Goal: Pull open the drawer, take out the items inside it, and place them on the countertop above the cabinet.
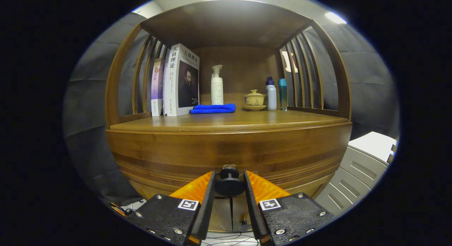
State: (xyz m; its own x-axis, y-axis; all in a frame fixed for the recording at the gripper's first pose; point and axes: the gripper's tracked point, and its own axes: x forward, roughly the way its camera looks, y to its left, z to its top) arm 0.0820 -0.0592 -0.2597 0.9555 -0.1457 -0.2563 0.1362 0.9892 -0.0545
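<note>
A wooden cabinet fills the scene, its drawer front (229,152) curving across just ahead of me. A round black knob (230,185) sticks out of that front. My gripper (229,176) sits level with it, one finger pressing each side of the knob's disc, so it is shut on the knob. The drawer front looks flush with the cabinet body, and what lies inside is hidden. Above it runs the wooden countertop (247,120), under a slatted wooden hood.
On the countertop stand books (180,82) at the left, a folded blue cloth (213,108), a white pump bottle (216,87), a lidded teacup (254,99) and two small bottles (275,94). A pale plastic drawer unit (367,161) stands right of the cabinet.
</note>
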